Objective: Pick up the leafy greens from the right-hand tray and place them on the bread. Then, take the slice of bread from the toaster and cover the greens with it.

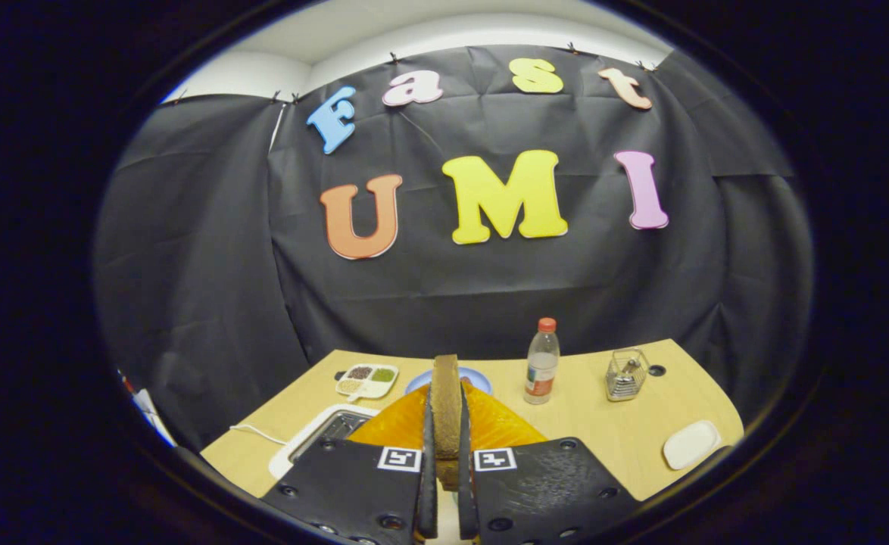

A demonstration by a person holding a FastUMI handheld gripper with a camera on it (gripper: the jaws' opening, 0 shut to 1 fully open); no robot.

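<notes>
1. While the slice of bread point(446, 405) stands on edge between the two fingers, we read the gripper point(446, 484) as clamped on it: both black fingers point(427, 484) press its flat faces, and it rises upright from them toward 12 o'clock.
2. We judge the slice light and fairly stiff from toasting, yet crumbly; a hard squeeze could crack it, so a gentle hold low on the faces, as now, looks right.
3. Just behind the slice lies an orange, glossy sheet or tray point(494, 424), and past that, at 12 o'clock, a blue plate point(475, 375) peeks out. We cannot tell whether the greens and the lower bread sit there, since the held slice and the orange thing cover that spot.
4. At 10 o'clock from the fingers sits the white toaster point(316, 435), its slot only partly visible and its near end cut off by the left finger plate.
5. Farther at 11 o'clock lies a white divided dish point(367, 380) with small dark and green fillings, too small to name.
6. At 1 o'clock stands a clear bottle point(541, 363) with a red cap; at 2 o'clock a wire holder point(626, 375); at 3 o'clock a small white dish point(690, 444) near the edge of the wooden table point(603, 431).
</notes>
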